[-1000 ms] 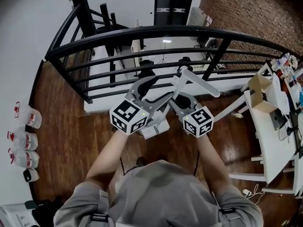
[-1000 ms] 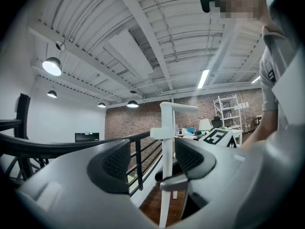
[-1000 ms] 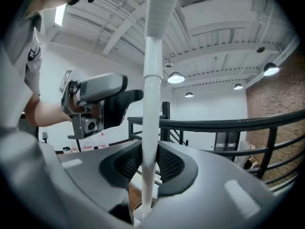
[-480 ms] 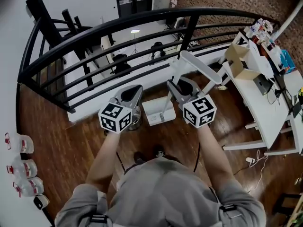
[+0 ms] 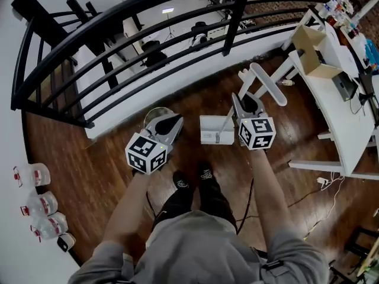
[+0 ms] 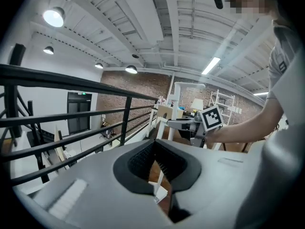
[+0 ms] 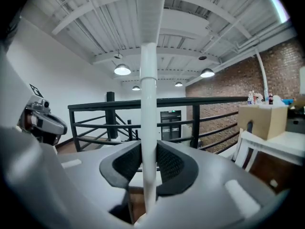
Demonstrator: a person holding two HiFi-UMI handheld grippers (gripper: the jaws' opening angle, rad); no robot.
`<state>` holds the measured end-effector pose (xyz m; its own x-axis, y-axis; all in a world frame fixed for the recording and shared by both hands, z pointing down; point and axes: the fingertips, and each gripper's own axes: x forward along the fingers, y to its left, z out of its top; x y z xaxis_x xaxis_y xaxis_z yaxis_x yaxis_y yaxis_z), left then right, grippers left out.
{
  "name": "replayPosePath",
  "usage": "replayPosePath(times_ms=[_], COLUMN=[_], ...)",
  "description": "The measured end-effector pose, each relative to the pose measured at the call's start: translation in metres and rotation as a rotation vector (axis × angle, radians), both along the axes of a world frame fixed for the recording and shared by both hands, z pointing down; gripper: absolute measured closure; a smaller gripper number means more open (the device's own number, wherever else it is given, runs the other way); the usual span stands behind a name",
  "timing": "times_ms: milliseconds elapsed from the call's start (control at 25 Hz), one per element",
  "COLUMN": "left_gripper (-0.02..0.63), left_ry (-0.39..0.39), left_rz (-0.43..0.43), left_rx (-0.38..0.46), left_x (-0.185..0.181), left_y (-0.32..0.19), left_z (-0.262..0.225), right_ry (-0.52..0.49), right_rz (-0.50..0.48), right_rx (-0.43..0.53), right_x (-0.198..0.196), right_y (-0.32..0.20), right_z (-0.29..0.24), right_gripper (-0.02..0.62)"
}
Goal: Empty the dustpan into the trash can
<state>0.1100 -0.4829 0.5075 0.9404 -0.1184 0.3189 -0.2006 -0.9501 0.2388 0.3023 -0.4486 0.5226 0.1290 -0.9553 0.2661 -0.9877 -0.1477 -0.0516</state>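
Observation:
The white dustpan [image 5: 213, 129] hangs low over the wood floor, its long handle [image 5: 266, 83] rising toward me. My right gripper [image 5: 241, 106] is shut on that handle; in the right gripper view the white pole [image 7: 148, 118] runs up between the pads of that gripper [image 7: 148, 152]. My left gripper [image 5: 174, 123] is shut and empty, left of the pan. It partly hides the round grey trash can [image 5: 154, 113] beneath it. In the left gripper view the closed gripper [image 6: 155, 149] frames the pan [image 6: 160, 192], and the right gripper's marker cube [image 6: 212, 118] shows beyond.
A black metal railing [image 5: 148, 52] runs across just beyond the can and pan. A white table [image 5: 349, 99] with a cardboard box [image 5: 311, 52] stands at the right. Several plastic bottles [image 5: 35, 206] line the left wall. The person's shoes [image 5: 204, 176] stand behind the dustpan.
Both grippers have come down from railing height toward the floor. The left gripper has let go of the pan, shut, and moved left. The dustpan went down with the right gripper.

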Motion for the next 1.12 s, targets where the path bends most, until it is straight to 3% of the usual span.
replayPosePath(times_ms=[200, 520, 800, 960, 1120], left_gripper=[0.600, 0.600, 0.600, 0.600, 0.600], left_ry=[-0.078, -0.081, -0.077, -0.081, -0.094], left_rz=[0.002, 0.012, 0.063, 0.100, 0.098], left_rx=[-0.051, -0.153, -0.206, -0.226, -0.256], left_x=[0.017, 0.021, 0.020, 0.022, 0.016], left_y=[-0.001, 0.011, 0.025, 0.033, 0.037], left_z=[0.056, 0.103, 0.137, 0.160, 0.176], right_ry=[-0.045, -0.053, -0.012, 0.043, 0.065], right_rz=[0.063, 0.077, 0.070, 0.131, 0.177], right_rx=[-0.028, -0.047, 0.002, 0.061, 0.051], right_x=[0.036, 0.048, 0.038, 0.042, 0.027], right_y=[-0.003, -0.006, -0.006, -0.009, -0.007], right_z=[0.074, 0.153, 0.190, 0.190, 0.198], right_gripper=[0.512, 0.512, 0.512, 0.512, 0.512])
